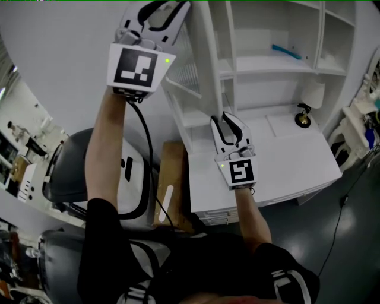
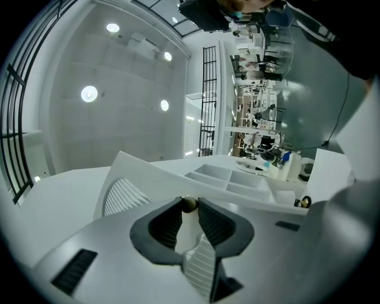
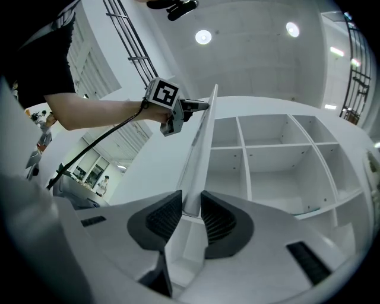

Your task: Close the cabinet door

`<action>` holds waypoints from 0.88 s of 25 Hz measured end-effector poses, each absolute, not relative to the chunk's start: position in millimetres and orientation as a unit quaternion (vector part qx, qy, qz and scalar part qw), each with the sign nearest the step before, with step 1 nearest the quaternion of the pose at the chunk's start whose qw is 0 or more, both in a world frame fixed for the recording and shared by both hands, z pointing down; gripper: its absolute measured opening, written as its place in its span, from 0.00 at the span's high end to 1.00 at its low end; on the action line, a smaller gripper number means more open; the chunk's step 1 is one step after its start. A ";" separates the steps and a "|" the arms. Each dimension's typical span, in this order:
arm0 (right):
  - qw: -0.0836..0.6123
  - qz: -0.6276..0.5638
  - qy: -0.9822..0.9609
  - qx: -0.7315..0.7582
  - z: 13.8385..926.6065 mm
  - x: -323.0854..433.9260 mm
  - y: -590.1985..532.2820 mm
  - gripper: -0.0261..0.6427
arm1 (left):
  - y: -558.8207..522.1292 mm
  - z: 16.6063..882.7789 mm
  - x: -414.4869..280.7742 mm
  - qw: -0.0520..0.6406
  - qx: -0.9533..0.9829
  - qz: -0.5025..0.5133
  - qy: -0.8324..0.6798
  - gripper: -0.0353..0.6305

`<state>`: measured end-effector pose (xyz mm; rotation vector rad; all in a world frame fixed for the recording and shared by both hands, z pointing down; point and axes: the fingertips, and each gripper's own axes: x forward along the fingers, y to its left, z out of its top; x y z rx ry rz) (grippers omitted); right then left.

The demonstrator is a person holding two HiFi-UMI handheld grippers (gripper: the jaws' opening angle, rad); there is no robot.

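Here, b/w markers (image 1: 138,67) on L hand-held gripper (image 1: 161,9), R hand-held gripper (image 1: 229,123).

White cabinet door (image 3: 202,136), round brass knob (image 2: 189,203)
Grey plastic left tool (image 2: 189,205) and right tool (image 3: 191,199): black ribbed pads (image 3: 165,217), black-and-white square markers (image 1: 138,65).

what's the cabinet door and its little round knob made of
Door: probably painted wood or board, matte white; flat square edge and a slatted panel, no grain showing. Knob: likely brass-toned metal; small dull-gold ball with a faint sheen, too small to be sure.
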<state>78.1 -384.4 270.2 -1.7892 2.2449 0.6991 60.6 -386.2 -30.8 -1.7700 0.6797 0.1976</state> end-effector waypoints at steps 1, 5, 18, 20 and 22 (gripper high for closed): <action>0.092 0.231 0.758 -0.604 270.6 81.4 -386.2 0.80 | -387.6 -30.6 63.9 0.578 -0.758 0.084 0.291 0.80; 0.092 0.215 0.761 -0.605 271.2 96.1 -394.6 0.80 | -395.4 -30.0 79.2 0.576 -0.760 0.076 0.291 0.81; 0.104 0.173 0.782 -0.590 272.9 131.6 -424.1 0.80 | -421.2 -28.7 114.4 0.567 -0.765 0.066 0.297 0.81; 0.103 0.165 0.787 -0.585 273.1 137.6 -428.3 0.80 | -424.6 -28.2 121.2 0.562 -0.770 0.070 0.294 0.82; 0.100 0.162 0.790 -0.583 272.2 144.8 -434.0 0.80 | -428.5 -30.0 128.1 0.555 -0.774 0.078 0.294 0.82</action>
